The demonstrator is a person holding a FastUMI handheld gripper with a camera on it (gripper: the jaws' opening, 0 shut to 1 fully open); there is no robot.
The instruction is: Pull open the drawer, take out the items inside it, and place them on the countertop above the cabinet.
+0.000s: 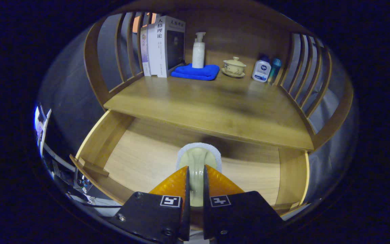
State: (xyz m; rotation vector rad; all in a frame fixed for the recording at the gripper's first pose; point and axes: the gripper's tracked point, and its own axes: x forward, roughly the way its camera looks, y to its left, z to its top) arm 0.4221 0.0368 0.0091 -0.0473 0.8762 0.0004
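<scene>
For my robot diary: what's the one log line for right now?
drawer open | tool shut on pale brush | countertop next

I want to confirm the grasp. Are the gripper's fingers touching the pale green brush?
Touching. The gripper view shows both fingers pressed against the handle of the pale green brush, above the open drawer.

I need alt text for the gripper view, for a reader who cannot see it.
The claw is shut on a pale green brush with a white pad, held over the open wooden drawer. Above it, the countertop holds books, a pump bottle on a blue cloth, and a lidded cup.
</scene>
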